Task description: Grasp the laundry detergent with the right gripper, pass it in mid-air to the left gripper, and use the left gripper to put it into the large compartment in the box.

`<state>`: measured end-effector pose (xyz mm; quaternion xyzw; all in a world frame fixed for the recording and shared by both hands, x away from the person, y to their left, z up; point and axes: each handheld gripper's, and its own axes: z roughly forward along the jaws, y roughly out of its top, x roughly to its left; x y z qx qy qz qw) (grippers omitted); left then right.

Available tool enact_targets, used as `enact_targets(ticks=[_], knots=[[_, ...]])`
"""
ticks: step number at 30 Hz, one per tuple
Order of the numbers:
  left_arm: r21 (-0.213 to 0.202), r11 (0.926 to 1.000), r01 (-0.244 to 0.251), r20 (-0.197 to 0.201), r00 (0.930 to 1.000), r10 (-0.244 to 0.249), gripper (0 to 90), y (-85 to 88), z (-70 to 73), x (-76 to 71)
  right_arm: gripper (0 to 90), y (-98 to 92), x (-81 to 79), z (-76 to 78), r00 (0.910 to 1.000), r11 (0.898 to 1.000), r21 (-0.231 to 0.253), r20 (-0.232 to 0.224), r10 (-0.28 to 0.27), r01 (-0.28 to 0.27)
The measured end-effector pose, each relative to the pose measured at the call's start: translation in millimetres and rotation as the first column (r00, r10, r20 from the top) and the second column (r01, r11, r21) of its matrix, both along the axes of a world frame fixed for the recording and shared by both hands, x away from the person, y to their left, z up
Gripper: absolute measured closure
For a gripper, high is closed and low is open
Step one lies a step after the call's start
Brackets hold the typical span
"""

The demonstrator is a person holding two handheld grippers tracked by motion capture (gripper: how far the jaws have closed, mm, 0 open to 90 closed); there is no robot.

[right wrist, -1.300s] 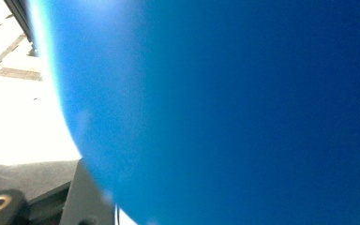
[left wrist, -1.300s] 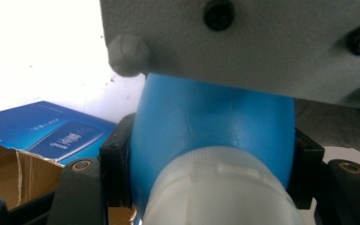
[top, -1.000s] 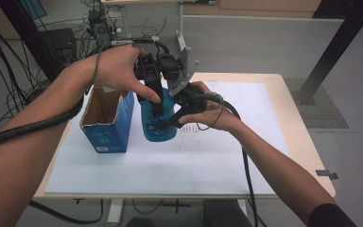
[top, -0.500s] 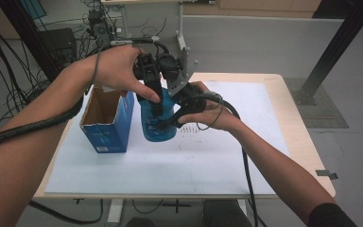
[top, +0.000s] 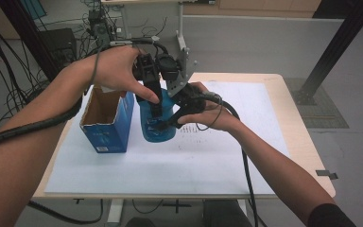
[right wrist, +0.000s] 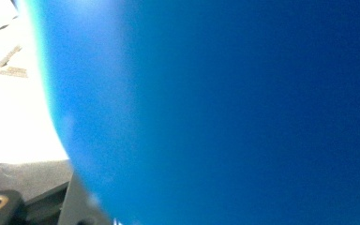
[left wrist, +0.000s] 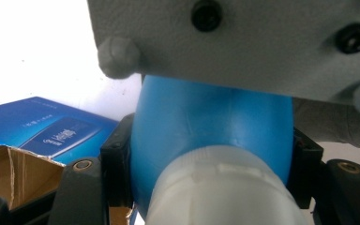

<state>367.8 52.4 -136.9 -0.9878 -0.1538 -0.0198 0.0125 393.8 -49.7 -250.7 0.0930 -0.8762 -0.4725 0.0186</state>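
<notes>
A blue bottle (top: 159, 133) with a white cap (left wrist: 225, 187) stands upright on the white sheet (top: 217, 156), just right of an open blue carton (top: 105, 124). My left gripper (top: 155, 112) comes down from above and is shut on the bottle's upper part. In the left gripper view its two black jaws press the blue shoulder (left wrist: 211, 122) from both sides, below the cap. My right gripper (top: 171, 121) reaches in from the right and is shut on the bottle's body (right wrist: 239, 112), which looms close in the right gripper view, with one finger (right wrist: 79, 206) at the bottom left.
The carton (left wrist: 42, 131) has its top flaps torn open and stands close to the bottle's left side. The wooden table's edge (top: 307, 142) runs along the right. Cables and a black stand crowd the floor beyond the table's far left.
</notes>
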Motion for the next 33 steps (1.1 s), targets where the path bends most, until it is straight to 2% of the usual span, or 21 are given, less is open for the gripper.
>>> enact_targets(ticks=[8,11,12,33], knots=[[0.002,1.0,0.001,-0.006,1.0,-0.001,37.1,-0.5,0.2,-0.1,42.3,0.1,-0.5,-0.2,1.0,1.0,-0.001,-0.001,0.004,-0.004],[0.003,1.0,0.002,-0.009,1.0,-0.002,37.2,-1.4,0.7,0.1,42.2,-1.2,-1.6,0.5,0.9999,1.0,-0.01,-0.016,-0.003,0.003],[0.0,1.0,0.003,-0.006,1.0,-0.003,37.2,-1.5,0.5,0.1,42.2,-0.9,-0.1,0.1,1.0,1.0,0.001,0.0,0.004,-0.004],[-0.002,1.0,0.006,-0.006,1.0,-0.006,37.2,-0.3,0.1,-0.4,41.9,-1.6,-1.1,-1.3,0.9998,1.0,0.002,-0.022,-0.002,0.002]])
